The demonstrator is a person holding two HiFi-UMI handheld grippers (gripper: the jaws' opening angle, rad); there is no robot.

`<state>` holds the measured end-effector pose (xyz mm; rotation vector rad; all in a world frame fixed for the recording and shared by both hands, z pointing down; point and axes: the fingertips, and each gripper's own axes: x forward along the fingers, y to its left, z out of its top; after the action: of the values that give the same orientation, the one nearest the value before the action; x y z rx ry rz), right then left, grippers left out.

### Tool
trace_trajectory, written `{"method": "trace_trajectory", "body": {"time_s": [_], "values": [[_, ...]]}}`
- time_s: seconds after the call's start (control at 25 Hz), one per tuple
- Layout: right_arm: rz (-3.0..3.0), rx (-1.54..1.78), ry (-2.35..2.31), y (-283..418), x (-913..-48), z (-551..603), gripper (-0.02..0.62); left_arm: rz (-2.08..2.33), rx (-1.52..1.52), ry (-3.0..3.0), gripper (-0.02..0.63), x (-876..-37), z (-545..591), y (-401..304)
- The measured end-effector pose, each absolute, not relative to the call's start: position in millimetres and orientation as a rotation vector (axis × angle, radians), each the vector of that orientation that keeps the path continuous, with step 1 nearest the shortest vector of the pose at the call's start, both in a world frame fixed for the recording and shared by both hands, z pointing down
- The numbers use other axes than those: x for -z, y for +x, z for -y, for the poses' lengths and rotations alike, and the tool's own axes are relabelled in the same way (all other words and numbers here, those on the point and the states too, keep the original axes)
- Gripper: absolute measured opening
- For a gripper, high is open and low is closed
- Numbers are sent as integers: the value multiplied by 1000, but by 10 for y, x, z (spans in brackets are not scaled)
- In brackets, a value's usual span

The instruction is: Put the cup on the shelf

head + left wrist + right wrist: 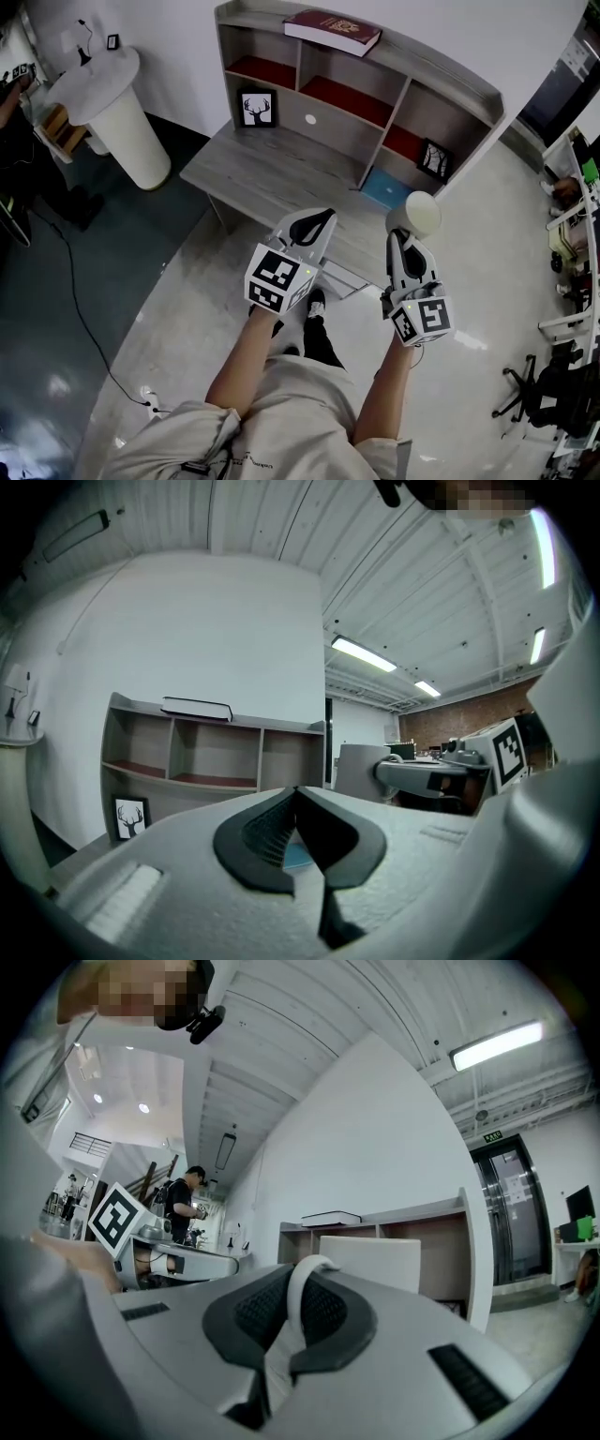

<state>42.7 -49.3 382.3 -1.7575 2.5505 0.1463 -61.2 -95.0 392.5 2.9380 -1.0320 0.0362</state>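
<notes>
I am carrying the cup (415, 214) toward the shelf (403, 98). This is the transport step: the cup is hanging in the air in front of the shelf, apart from it and clear of the surface (272, 173) the shelf stands on.

The right gripper (398, 239) is clamping its jaws on the cup's handle (298, 1290). In the right gripper view the handle is showing as a white loop pinched between the dark pads, with the cup body just beyond the tips. The left gripper (319, 220) is hovering alongside, jaws together with nothing between them.

Both forearms are reaching forward and low in front of the body, side by side. Both grippers are pointing at the shelf with their marker cubes nearest the hands.

Next, I judge, I am going to need to extend and raise the right arm toward an open compartment or the top board. A book (333, 31) is lying on that board. The cup has to stay level and sit flat on its base before the jaws part.
</notes>
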Motion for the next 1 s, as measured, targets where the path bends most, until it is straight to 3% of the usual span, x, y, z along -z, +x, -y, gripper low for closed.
{"method": "trace_trajectory", "body": {"time_s": [1.0], "values": [[-2489,-78,-1765,1425,-3854,2209,15,890,-134,2983,11,-3969,2579,634]]}}
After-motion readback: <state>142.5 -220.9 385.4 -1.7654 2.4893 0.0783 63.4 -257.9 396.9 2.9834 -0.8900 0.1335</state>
